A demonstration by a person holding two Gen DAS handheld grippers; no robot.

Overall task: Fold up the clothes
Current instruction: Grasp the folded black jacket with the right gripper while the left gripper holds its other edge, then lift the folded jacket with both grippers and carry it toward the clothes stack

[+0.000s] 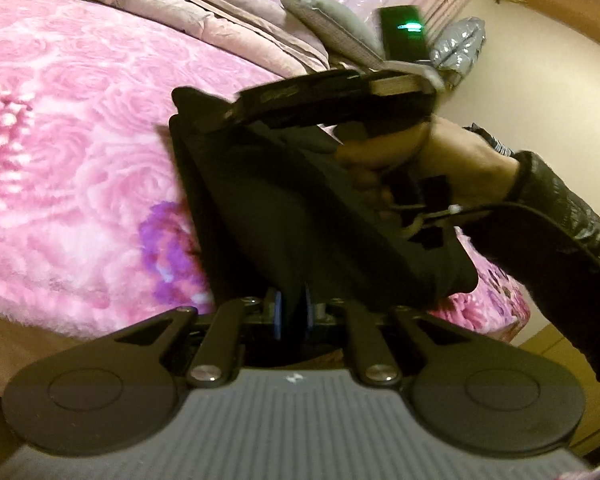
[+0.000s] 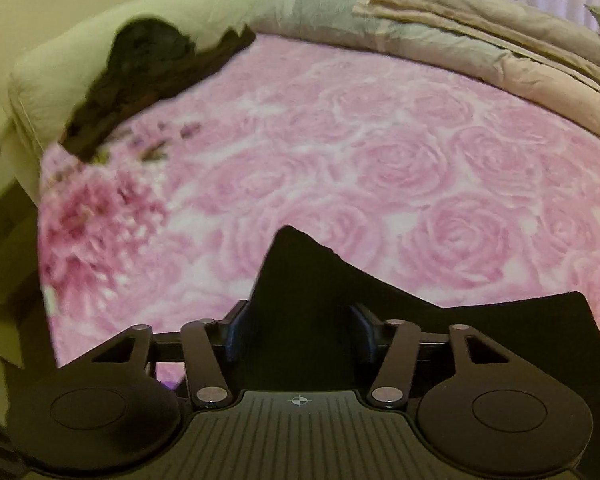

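Observation:
A black garment (image 1: pixel 300 208) hangs taut over the pink rose blanket (image 1: pixel 80 120) between both grippers. My left gripper (image 1: pixel 292 314) is shut on its lower edge, the blue pads close together with cloth pinched between them. The right gripper (image 1: pixel 204 108), held by a hand (image 1: pixel 452 160), reaches in from the right and carries the garment's upper edge. In the right wrist view the black garment (image 2: pixel 300 320) fills the wide gap between the right gripper's (image 2: pixel 300 338) blue pads (image 2: pixel 236 336) and rises to a peak ahead of them.
A dark brown garment (image 2: pixel 140 80) lies crumpled against a pale pillow (image 2: pixel 60 64) at the blanket's far left. Folded beige and grey quilts (image 2: pixel 480 40) line the back of the bed. A black sleeve (image 1: pixel 560 220) crosses at right, with wooden floor (image 1: pixel 560 344) beyond the bed edge.

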